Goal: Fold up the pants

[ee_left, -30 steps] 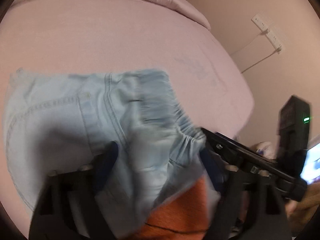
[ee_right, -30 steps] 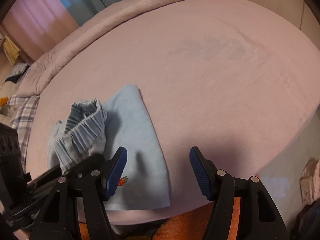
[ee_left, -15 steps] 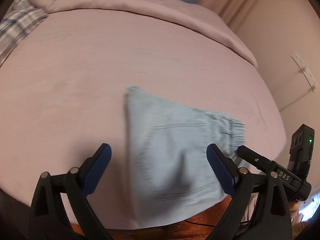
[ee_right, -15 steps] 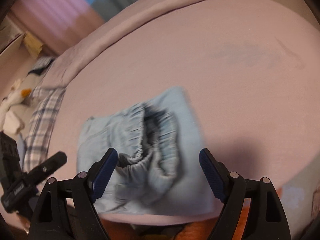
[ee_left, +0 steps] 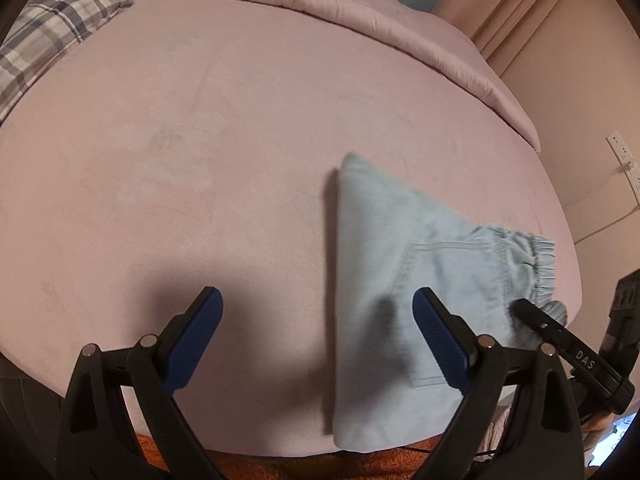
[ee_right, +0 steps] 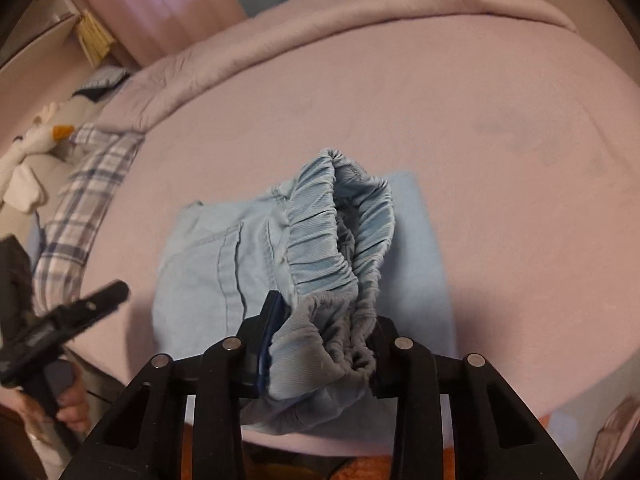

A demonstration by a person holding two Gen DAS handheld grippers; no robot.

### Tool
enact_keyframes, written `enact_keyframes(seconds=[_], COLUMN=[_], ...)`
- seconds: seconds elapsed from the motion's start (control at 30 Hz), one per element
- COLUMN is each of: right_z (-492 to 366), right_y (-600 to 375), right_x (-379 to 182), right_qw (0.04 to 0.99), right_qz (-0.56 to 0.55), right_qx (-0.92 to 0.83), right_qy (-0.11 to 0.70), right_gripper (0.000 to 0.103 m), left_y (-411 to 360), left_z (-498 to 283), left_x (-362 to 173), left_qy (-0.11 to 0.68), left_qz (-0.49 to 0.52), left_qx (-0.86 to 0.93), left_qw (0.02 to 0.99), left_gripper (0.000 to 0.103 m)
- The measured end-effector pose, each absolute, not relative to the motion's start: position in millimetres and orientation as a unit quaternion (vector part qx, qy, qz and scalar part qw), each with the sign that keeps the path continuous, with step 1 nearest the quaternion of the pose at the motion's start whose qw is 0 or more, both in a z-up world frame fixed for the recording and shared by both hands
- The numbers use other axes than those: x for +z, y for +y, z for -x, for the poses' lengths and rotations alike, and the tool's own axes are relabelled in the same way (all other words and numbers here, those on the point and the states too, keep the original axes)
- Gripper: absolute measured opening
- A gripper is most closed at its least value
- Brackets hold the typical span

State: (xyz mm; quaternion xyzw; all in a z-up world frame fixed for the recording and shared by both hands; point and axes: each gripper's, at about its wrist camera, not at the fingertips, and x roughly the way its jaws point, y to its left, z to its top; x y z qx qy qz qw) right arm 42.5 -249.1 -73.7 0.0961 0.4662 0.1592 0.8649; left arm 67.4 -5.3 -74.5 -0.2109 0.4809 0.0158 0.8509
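Pale blue denim pants [ee_left: 404, 292] lie folded on the pink bed sheet [ee_left: 200, 160], at about four o'clock in the left wrist view, close to the near edge of the mattress. At ten o'clock of that view a plaid pillow [ee_left: 52, 36] sits beside the rolled pink duvet [ee_left: 320, 12], which runs across the top toward two o'clock. The left gripper [ee_left: 316, 334] hovers at six o'clock with its jaws spread wide and nothing between them; its right blue pad hangs over the pants' left portion without pressing on it, and its left pad is over bare sheet. Past the pants' back pocket [ee_left: 448, 304], the elastic waistband [ee_left: 536, 268] bunches at three o'clock, where the black tip of the other tool reaches in. In the right wrist view a white plush toy [ee_right: 32, 148] lies at nine o'clock, beyond the plaid pillow. A hand [ee_right: 74, 404] shows at eight o'clock, gripping the left tool's handle. At the centre, the pants rest on the sheet with the gathered waistband lifted into an open loop. The right gripper [ee_right: 320, 348] at six o'clock is closing, and its jaws already pinch the near part of the waistband, with fabric bunched between the pads.
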Motion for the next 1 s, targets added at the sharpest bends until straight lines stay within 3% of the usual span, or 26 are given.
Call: enact_keyframes(seconds=[0.17,0.27,0.33,0.47,0.53,0.83,0.9,1.0], right_z=[-50.3,-55.4,-54.7,-50.9,-52.1,-58.1,-56.8,-52.0], right_y=[-254.0,-249.1,-246.8,-261.8,-275.8,-273.4,-270.6,-268.1], right_x=[-88.9,-104.6,-98.5,-81.6,-80.2,-123.3,-125.8,-122.8], right_qw=[0.863,0.858,0.866,0.881,0.877,0.827,0.832,0.836], right_qz=[-0.089,-0.065,-0.043,-0.048,-0.082,-0.171,-0.165,-0.161], right_qx=[0.132,0.108,0.093,0.067,0.073,0.134,0.132,0.152], right_qy=[0.479,0.497,0.489,0.466,0.468,0.519,0.513,0.503], right_gripper=[0.037,0.043,0.063,0.072,0.083,0.083,0.083,0.078], left_y=[-13.0,-16.6,-18.5,-19.3,-18.1,-32.6,-35.2,-42.8], left_z=[-73.9,-74.2,-72.3,-66.8,-62.1,-49.2,-49.7,-53.5], left_x=[-83.6,-89.0,-90.5,-95.7,-98.7,-112.6,-114.7,-117.1], left_qy=[0.492,0.499,0.501,0.509,0.511,0.519,0.517,0.511], left_qz=[0.217,0.221,0.222,0.236,0.245,0.252,0.257,0.247], left_qx=[0.000,-0.009,-0.015,-0.026,-0.033,-0.073,-0.083,-0.096], left_qw=[0.843,0.838,0.836,0.827,0.823,0.813,0.812,0.818], left_gripper=[0.091,0.090,0.090,0.091,0.091,0.089,0.084,0.067])
